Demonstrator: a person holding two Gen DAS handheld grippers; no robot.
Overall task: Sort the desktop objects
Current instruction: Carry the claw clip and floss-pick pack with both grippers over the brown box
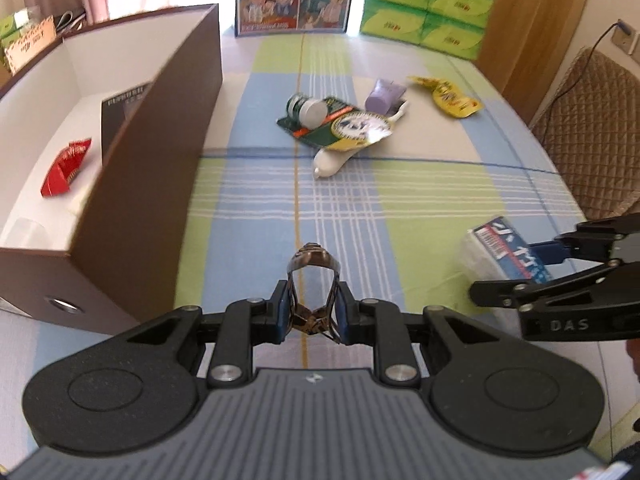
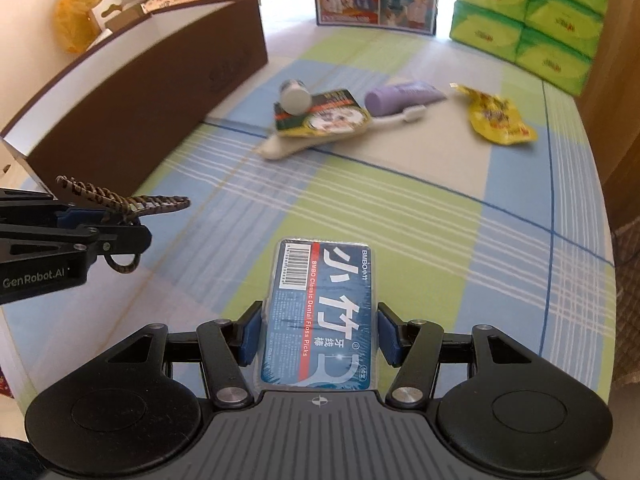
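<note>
My left gripper (image 1: pixel 312 314) is shut on a brown tortoiseshell hair claw clip (image 1: pixel 314 280), held above the plaid tablecloth just right of the brown box (image 1: pixel 160 152). The same clip (image 2: pixel 128 202) shows at the left of the right wrist view. My right gripper (image 2: pixel 318 334) is shut on a blue dental floss pick pack (image 2: pixel 320 312), which also appears at the right edge of the left wrist view as the floss pack (image 1: pixel 504 252). Both grippers hover side by side over the near part of the table.
The brown box holds a red packet (image 1: pixel 66 166) and a dark carton (image 1: pixel 120 120). Mid-table lie a small bottle (image 1: pixel 308 110), a green packet (image 1: pixel 340 128), a purple tube (image 1: pixel 384 96), a white toothbrush (image 1: pixel 340 158) and a yellow wrapper (image 1: pixel 452 96). Green tissue packs (image 1: pixel 432 4) stand at the back.
</note>
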